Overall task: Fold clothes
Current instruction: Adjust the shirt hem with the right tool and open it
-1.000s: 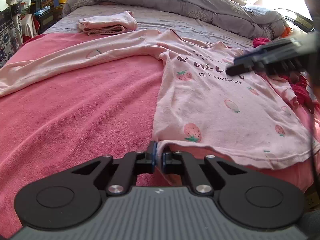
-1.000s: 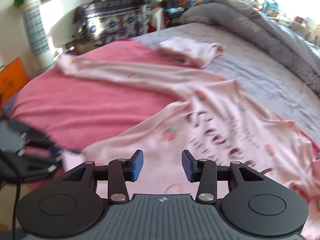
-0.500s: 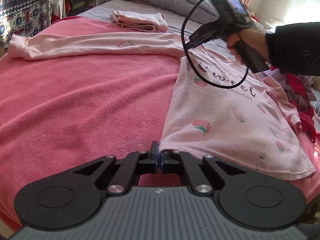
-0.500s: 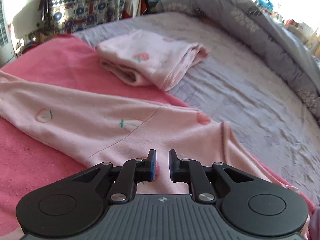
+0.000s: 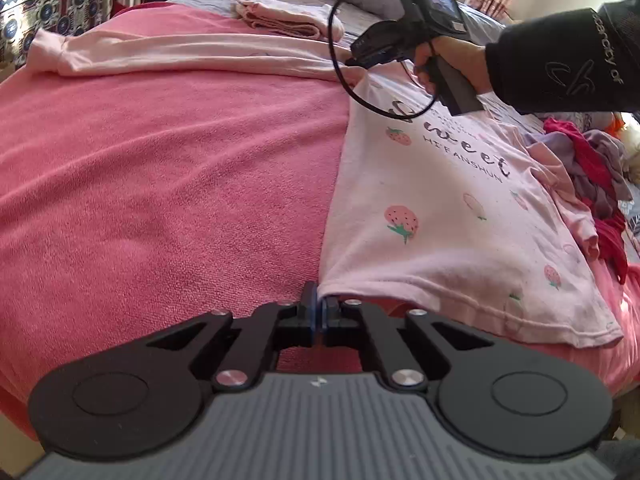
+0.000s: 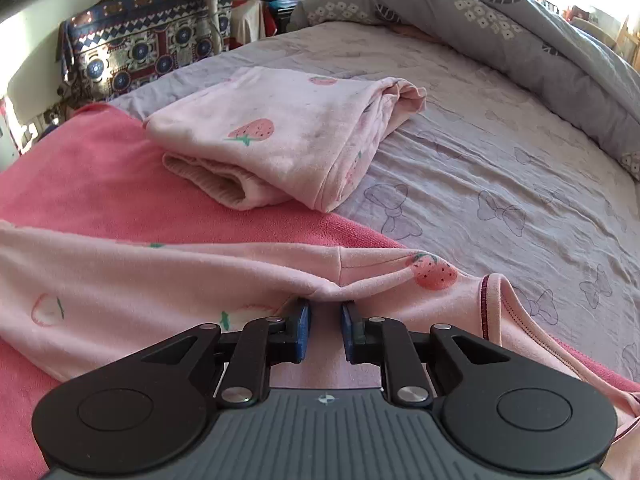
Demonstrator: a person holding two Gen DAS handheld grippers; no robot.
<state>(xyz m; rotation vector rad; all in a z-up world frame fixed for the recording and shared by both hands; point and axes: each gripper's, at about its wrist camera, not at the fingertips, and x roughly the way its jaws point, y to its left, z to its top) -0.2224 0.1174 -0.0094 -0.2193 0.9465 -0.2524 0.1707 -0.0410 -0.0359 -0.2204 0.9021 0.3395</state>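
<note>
A pale pink long-sleeve shirt (image 5: 444,208) with strawberry prints lies flat on a red towel blanket (image 5: 168,184), its sleeve (image 5: 180,54) stretched out to the left. My left gripper (image 5: 319,304) is shut on the shirt's near bottom corner. My right gripper (image 6: 323,320) pinches a bunched fold of the shirt (image 6: 200,280) at the shoulder by the sleeve seam, beside the collar (image 6: 494,300). It also shows in the left wrist view (image 5: 362,54), held by a hand at the shirt's far shoulder.
A folded pink strawberry garment (image 6: 280,136) lies beyond the shirt on the grey sheet (image 6: 500,160). A grey duvet (image 6: 500,20) is heaped at the back. Loose red and grey clothes (image 5: 592,168) lie by the shirt's right side. A patterned cloth-covered cabinet (image 6: 140,48) stands far left.
My right gripper moved from the shirt's front up to the shoulder and closed on a fold there. My left gripper stayed shut on the bottom corner.
</note>
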